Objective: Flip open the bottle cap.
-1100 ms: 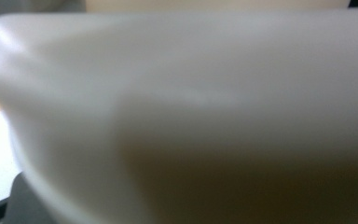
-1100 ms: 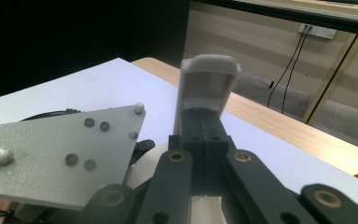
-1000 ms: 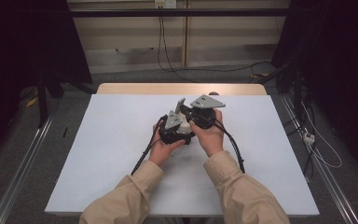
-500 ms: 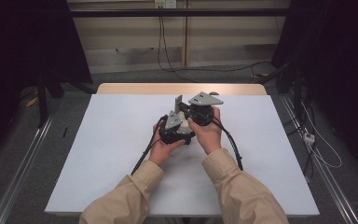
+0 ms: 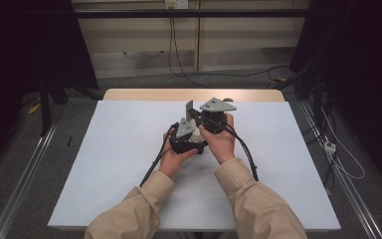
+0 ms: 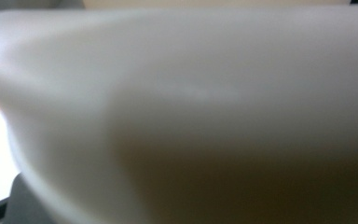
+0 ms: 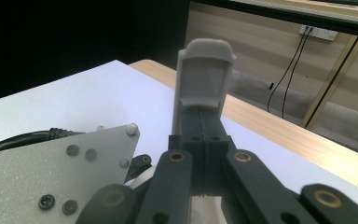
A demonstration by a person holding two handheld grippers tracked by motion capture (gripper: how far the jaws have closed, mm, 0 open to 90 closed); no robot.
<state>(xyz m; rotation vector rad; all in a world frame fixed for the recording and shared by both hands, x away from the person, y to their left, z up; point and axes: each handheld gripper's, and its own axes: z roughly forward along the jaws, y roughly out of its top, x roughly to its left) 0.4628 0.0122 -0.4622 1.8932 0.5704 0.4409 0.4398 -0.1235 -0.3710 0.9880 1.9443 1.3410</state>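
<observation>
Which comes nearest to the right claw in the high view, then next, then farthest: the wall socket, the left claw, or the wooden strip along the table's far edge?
1. left claw: close beside the right claw, on its left and nearer the person.
2. wooden strip: just beyond, toward the wall.
3. wall socket: far back, top of the view.

White table (image 5: 119, 164), wood edge; beige wall (image 5: 139, 37), cables (image 5: 171, 45); grey floor (image 5: 25, 164); dark sides.
</observation>
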